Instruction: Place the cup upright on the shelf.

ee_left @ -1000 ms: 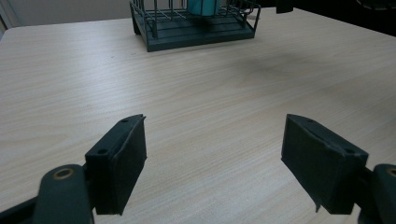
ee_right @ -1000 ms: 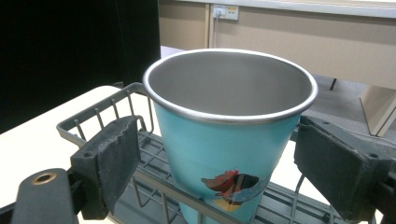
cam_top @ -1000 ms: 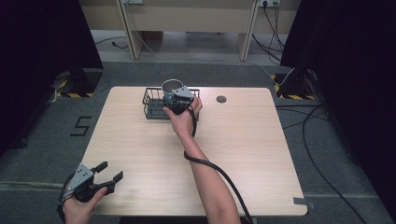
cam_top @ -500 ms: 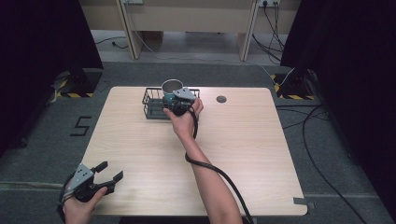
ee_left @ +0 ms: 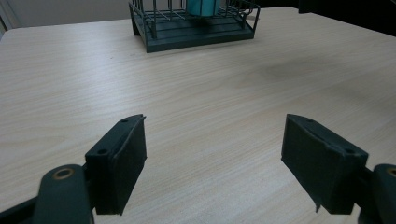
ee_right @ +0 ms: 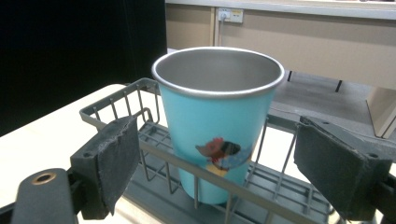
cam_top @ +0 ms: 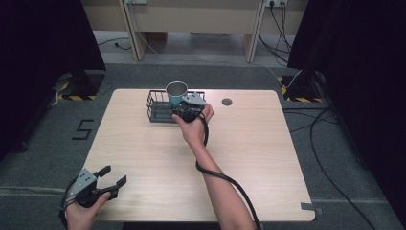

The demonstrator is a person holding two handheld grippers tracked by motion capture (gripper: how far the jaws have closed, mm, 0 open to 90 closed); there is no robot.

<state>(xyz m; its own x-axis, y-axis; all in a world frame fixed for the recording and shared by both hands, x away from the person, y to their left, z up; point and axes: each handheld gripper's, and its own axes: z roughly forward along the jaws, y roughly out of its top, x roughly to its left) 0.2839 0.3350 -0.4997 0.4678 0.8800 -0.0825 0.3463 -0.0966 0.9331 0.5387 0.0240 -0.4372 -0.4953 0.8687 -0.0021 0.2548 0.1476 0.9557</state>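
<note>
At the near left table (cam_top: 249,158) corner, the left gripper (cam_top: 111,178) rests with jaws spread, grasping nothing. Farther, the right gripper (cam_top: 184,110) stands released before the wire basket (cam_top: 154,106), where the blue cup (ee_right: 215,126) stands upright.

Both forearms bare, no sleeves in view. Left gripper (cam_top: 112,176): black body, grey 3-cornered plate on top w/ small holes. Right gripper (cam_top: 183,109): same build, black cable looping round forearm. Jaws in both gripper views: black, flat dark grey pads (ee_right: 119,156), brass-coloured rivet at base.
</note>
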